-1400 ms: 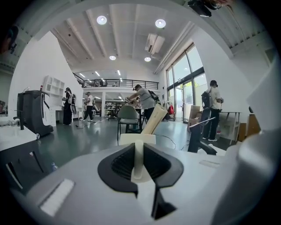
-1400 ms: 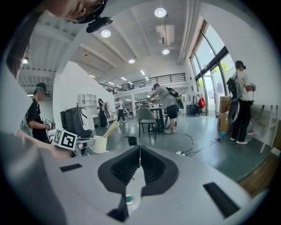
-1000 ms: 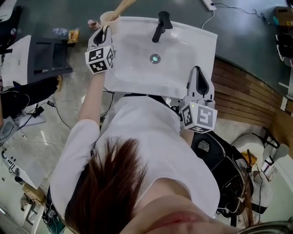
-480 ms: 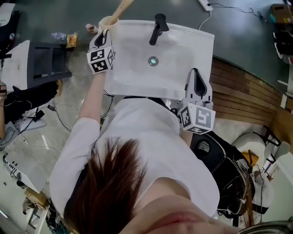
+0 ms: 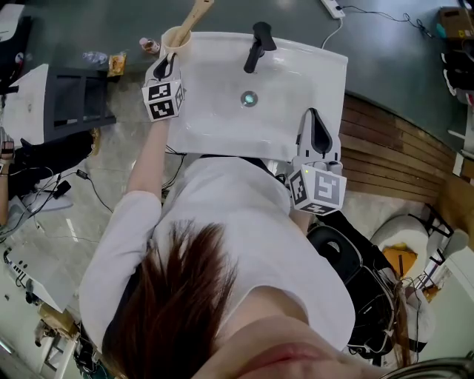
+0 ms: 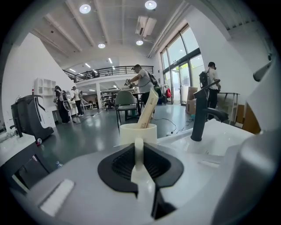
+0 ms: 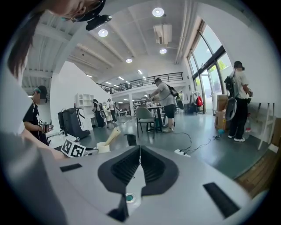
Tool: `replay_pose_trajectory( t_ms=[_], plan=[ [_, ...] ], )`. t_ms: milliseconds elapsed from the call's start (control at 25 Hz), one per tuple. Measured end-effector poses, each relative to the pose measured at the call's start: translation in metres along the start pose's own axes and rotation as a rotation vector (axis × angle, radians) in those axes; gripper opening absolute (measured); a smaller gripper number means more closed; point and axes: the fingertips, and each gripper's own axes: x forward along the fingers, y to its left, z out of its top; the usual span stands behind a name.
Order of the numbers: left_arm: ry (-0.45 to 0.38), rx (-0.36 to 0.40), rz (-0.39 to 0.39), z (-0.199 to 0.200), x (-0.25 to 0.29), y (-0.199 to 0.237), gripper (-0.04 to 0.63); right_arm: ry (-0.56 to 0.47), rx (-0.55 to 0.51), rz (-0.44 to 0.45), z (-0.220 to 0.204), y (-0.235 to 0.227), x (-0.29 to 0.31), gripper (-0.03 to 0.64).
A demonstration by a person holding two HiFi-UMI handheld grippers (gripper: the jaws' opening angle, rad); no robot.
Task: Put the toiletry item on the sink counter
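Holding the cup [image 5: 175, 38] by its handle [image 6: 139, 159] at the worktop's [image 5: 329, 70] far-left corner, pinched in left gripper [image 6: 138, 144] fingers, right gripper [image 7: 139, 149] fingers pressed together and empty: set-down step by the look of it, calling next for a gentle release once seated.

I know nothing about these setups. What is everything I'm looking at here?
sink: one, white, centre of the head view
tap: one, black, back rim of the sink
drain: one, greenish, middle of the basin
cup: one, cream, sink's back left corner
wooden stick: one, tan, standing in the cup
power strip: one, white, floor behind the sink
bag: one, black, floor at right
left gripper: white and black, shut on the cup's handle
right gripper: white and black, shut, empty, sink's front right edge
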Motion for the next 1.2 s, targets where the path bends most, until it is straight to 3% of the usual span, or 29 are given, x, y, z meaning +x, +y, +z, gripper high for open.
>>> replay_pose_trajectory(
  t_ms=[920,1200],
  plan=[
    [0.104,0.049,-0.001,-0.033,0.0,0.002,0.054,-0.015,-0.008,0.004,0.001,0.005,-0.005,0.011],
    [0.107,-0.014,-0.029,-0.031,-0.003,0.002,0.063,-0.022,-0.01,0.008,0.004,0.002,-0.009,0.011]
  ],
)
